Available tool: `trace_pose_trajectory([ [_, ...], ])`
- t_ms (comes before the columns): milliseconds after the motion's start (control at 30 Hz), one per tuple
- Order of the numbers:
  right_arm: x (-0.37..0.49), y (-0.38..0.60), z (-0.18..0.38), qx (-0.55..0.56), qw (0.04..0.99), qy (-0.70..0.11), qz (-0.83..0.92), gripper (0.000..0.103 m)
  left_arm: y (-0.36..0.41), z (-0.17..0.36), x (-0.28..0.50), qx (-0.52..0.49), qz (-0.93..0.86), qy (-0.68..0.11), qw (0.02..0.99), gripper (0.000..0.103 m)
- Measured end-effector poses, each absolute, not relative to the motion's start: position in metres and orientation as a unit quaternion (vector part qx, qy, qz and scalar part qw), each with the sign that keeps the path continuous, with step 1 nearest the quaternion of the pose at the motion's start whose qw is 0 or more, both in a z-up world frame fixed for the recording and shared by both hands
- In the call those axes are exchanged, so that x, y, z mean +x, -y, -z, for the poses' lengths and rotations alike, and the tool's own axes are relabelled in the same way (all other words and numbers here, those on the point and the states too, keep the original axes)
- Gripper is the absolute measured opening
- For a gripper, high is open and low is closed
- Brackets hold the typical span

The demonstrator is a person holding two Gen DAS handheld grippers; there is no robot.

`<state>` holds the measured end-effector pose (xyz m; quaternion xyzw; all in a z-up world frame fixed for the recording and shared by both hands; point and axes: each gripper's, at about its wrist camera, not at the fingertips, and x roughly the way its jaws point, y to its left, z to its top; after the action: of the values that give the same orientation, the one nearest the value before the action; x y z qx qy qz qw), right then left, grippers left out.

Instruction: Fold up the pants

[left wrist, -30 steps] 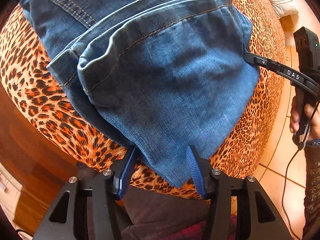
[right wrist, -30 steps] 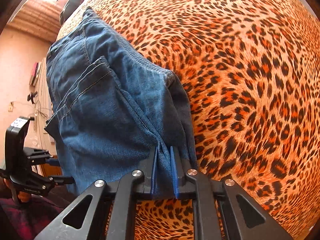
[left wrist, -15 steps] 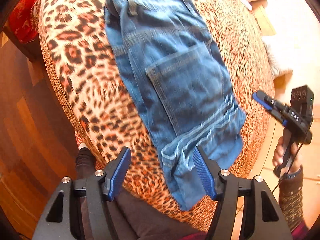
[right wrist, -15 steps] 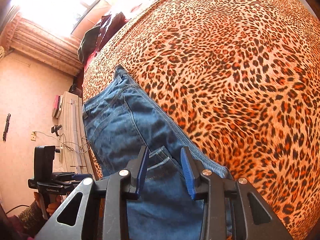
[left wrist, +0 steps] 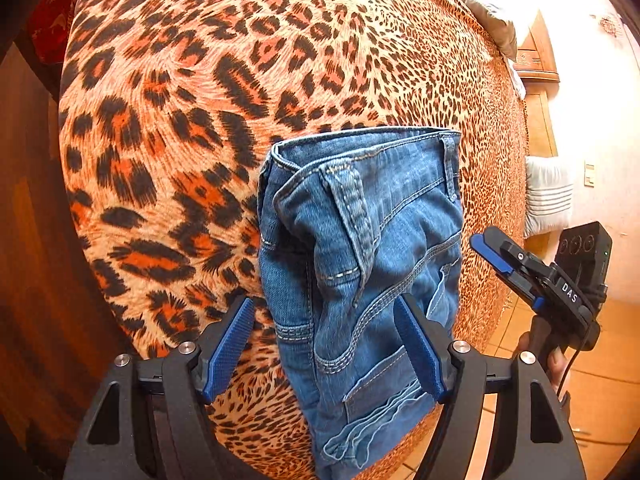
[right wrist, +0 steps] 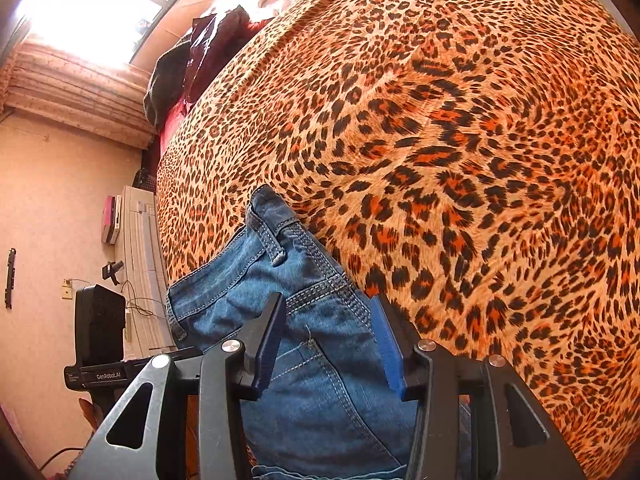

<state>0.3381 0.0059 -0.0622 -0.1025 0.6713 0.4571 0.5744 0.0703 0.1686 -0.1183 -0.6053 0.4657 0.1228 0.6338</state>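
The blue jeans (left wrist: 360, 248) lie folded in a narrow stack on the leopard-print bed cover (left wrist: 200, 100), near its edge, waistband at the far end. My left gripper (left wrist: 324, 344) is open and empty, its fingers apart above the near end of the stack. The right gripper (left wrist: 492, 256) shows at the right of this view, off the cloth. In the right wrist view the jeans (right wrist: 312, 320) lie under my right gripper (right wrist: 328, 340), which is open and holds nothing. The left gripper's body (right wrist: 100, 336) shows at the left.
The bed cover (right wrist: 460, 140) spreads wide beyond the jeans. Dark and red clothes (right wrist: 192, 56) lie at its far end. A grey pillow (left wrist: 480, 4) and a striped white pillow (left wrist: 548, 196) sit at the right. Wooden floor (left wrist: 24, 240) is at left, tiles (left wrist: 600, 360) at right.
The right gripper has let go of the jeans' edge and opened. Both grippers have pulled back from the cloth, and the folded jeans now rest on the bed.
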Motion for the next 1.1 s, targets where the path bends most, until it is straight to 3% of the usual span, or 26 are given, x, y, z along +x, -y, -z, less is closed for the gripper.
trace_pose_trajectory([
  [100,0.34,-0.032,0.072,-0.118,0.565,-0.674,-0.462,0.054,-0.174,0.122,0.071,-0.609,-0.128,-0.454,0.638,0.073],
  [367,0.33,-0.083,0.098,-0.145,0.521,-0.685,-0.488,0.054,-0.21,0.122,0.052,-0.631,-0.159,-0.415,0.636,0.074],
  [533,0.326,-0.092,0.105,-0.148,0.511,-0.684,-0.499,0.055,-0.205,0.123,0.061,-0.626,-0.158,-0.41,0.644,0.087],
  [633,0.327,-0.091,0.107,-0.14,0.506,-0.685,-0.505,0.055,-0.199,0.122,0.068,-0.63,-0.158,-0.404,0.644,0.087],
  [833,0.341,-0.081,0.108,-0.134,0.494,-0.685,-0.518,0.054,-0.178,0.127,0.085,-0.59,-0.147,-0.438,0.663,0.067],
  [1000,0.336,-0.086,0.105,-0.171,0.483,-0.672,-0.535,0.052,-0.18,0.127,0.087,-0.594,-0.156,-0.426,0.665,0.064],
  [1100,0.33,-0.094,0.105,-0.187,0.485,-0.663,-0.54,0.051,-0.178,0.125,0.086,-0.587,-0.171,-0.422,0.669,0.049],
])
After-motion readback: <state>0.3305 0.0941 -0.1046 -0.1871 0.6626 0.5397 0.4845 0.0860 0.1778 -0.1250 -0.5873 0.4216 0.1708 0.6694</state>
